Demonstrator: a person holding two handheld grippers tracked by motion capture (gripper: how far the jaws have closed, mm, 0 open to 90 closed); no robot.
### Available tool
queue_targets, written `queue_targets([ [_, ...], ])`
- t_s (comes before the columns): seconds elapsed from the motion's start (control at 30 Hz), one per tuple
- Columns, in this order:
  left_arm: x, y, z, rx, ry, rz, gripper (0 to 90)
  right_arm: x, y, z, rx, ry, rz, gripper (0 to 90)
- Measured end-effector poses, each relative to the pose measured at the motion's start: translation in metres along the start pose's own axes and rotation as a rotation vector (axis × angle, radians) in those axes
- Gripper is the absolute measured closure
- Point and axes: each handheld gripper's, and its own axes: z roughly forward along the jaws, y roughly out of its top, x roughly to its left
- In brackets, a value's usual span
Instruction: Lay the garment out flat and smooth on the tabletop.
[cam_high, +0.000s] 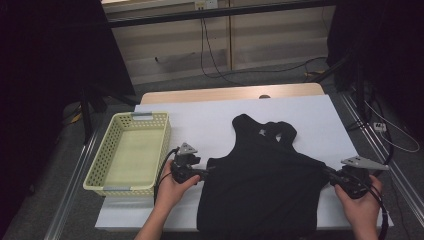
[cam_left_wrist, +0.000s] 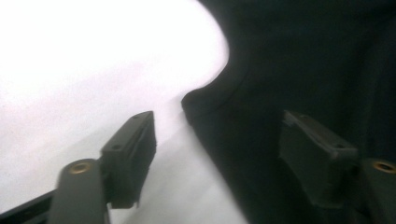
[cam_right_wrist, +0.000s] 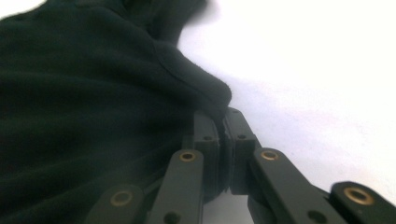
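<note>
High view: one black tank top (cam_high: 260, 180) spread flat on a white sheet (cam_high: 200, 112), straps away from the person, hem hanging at the near table edge. Left gripper (cam_high: 206, 171) at the top's left armpit corner, right gripper (cam_high: 327, 172) at the right armpit corner — one at each side, well apart, the whole body of the garment between them. Just left of the left gripper, one pale yellow perforated basket (cam_high: 107, 150), nothing in it, its near rim close to the person's left hand (cam_high: 170, 187). Open white sheet beyond both grippers, up to the far edge; little sheet left outside the right gripper before the table's side edge. Two hands, two grippers, one garment, one basket.

Left gripper view: jaws wide apart, one over bare white sheet (cam_left_wrist: 70, 70), the other over black fabric, the tank top (cam_left_wrist: 303, 70) corner and its stitched armhole edge lying between them, not clamped.

Right gripper view: jaws together, pinched on a fold of the tank top (cam_right_wrist: 93, 102) at its edge — fabric bunched just ahead of the tips. White sheet (cam_right_wrist: 317, 79) free to one side of the jaws, black cloth covering the other.
</note>
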Motion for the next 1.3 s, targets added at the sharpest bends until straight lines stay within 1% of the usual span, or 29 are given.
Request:
queue_targets([
  [0.03,0.001,-0.001,0.003,-0.004,0.004,-0.004,34.2,0.002,0.0,0.005,0.02,0.032,-0.01,85.1],
  [0.07,0.002,-0.002,0.005,0.001,0.009,-0.007,38.3,0.004,0.0,0.008,0.026,0.045,-0.022,82.9],
  [0.1,0.004,-0.003,0.007,0.005,0.02,-0.004,42.1,0.008,0.0,0.009,0.021,0.036,-0.036,77.8],
  [0.13,0.005,-0.004,0.009,0.005,0.025,-0.012,42.3,0.011,0.001,0.01,0.022,0.034,-0.05,71.6],
  [0.17,0.005,-0.004,0.009,0.0,0.029,-0.006,43.1,0.014,0.001,0.01,0.018,0.035,-0.055,67.4],
  [0.2,0.005,-0.004,0.009,-0.003,0.03,-0.002,45.5,0.015,0.002,0.009,0.006,0.039,-0.049,65.1],
  [0.23,0.004,-0.003,0.009,0.006,0.013,0.003,48.6,0.016,0.003,0.009,-0.001,0.045,-0.046,62.9],
  [0.27,0.002,-0.003,0.011,0.004,0.02,0.006,52.4,0.017,0.004,0.009,-0.014,0.048,-0.046,58.7],
  [0.3,-0.002,-0.002,0.012,0.008,0.028,0.02,52.4,0.017,0.004,0.008,-0.026,0.043,-0.045,55.1],
  [0.33,-0.005,-0.002,0.013,0.014,-0.001,0.022,56.8,0.017,0.004,0.008,-0.03,0.04,-0.042,52.5],
  [0.37,-0.009,-0.001,0.014,0.025,-0.013,0.022,59.1,0.017,0.004,0.008,-0.034,0.038,-0.035,50.6],
  [0.43,-0.015,0.0,0.015,0.041,0.032,0.049,69.1,0.018,0.004,0.007,-0.046,0.031,-0.027,48.4],
  [0.47,-0.015,0.002,0.015,0.049,0.027,0.035,74.1,0.019,0.004,0.007,-0.052,0.03,-0.033,47.2],
  [0.5,-0.014,0.002,0.015,0.066,-0.008,0.01,79.9,0.02,0.005,0.006,-0.06,0.027,-0.033,45.9],
  [0.53,-0.013,0.002,0.015,0.064,-0.015,0.005,86.0,0.022,0.005,0.006,-0.065,0.035,-0.035,44.7],
  [0.6,-0.014,0.003,0.014,0.073,-0.006,0.01,87.9,0.024,0.007,0.008,-0.075,0.052,-0.048,41.4],
  [0.63,-0.013,0.005,0.011,0.076,0.02,0.019,88.3,0.025,0.007,0.009,-0.072,0.059,-0.053,40.6],
  [0.7,-0.009,0.009,0.002,0.044,0.046,-0.001,88.6,0.028,0.008,0.012,-0.055,0.062,-0.057,38.0],
  [0.73,-0.007,0.012,-0.006,0.037,0.077,0.011,88.8,0.03,0.008,0.013,-0.051,0.061,-0.062,37.9],
  [0.8,-0.003,0.015,-0.019,0.014,0.086,-0.01,89.0,0.033,0.007,0.014,-0.045,0.07,-0.079,37.5],
  [0.83,-0.002,0.016,-0.024,-0.007,0.106,-0.007,89.0,0.034,0.007,0.014,-0.042,0.072,-0.084,37.4],
  [0.9,-0.002,0.016,-0.029,-0.007,0.124,0.003,88.9,0.037,0.007,0.013,-0.046,0.078,-0.089,36.7],
  [0.97,0.0,0.014,-0.026,-0.002,0.119,-0.01,88.9,0.038,0.007,0.011,-0.048,0.083,-0.087,36.0],
  [1.0,0.002,0.013,-0.023,0.008,0.1,-0.018,88.9,0.039,0.006,0.01,-0.046,0.087,-0.089,35.7],
  [1.07,0.003,0.01,-0.016,0.016,0.087,-0.024,88.6,0.039,0.004,0.007,-0.042,0.084,-0.093,35.6],
  [1.13,0.004,0.008,-0.011,0.019,0.049,-0.05,88.3,0.039,0.002,0.005,-0.035,0.084,-0.097,35.0],
  [1.17,0.004,0.007,-0.008,0.02,0.058,-0.044,88.2,0.039,0.001,0.004,-0.03,0.087,-0.096,34.7],
  [1.23,0.005,0.006,-0.006,0.016,0.048,-0.049,88.0,0.038,0.0,0.003,-0.036,0.084,-0.091,34.8],
  [1.3,0.005,0.006,-0.006,0.03,0.057,-0.042,88.0,0.036,0.001,0.003,-0.043,0.078,-0.087,35.1],
])
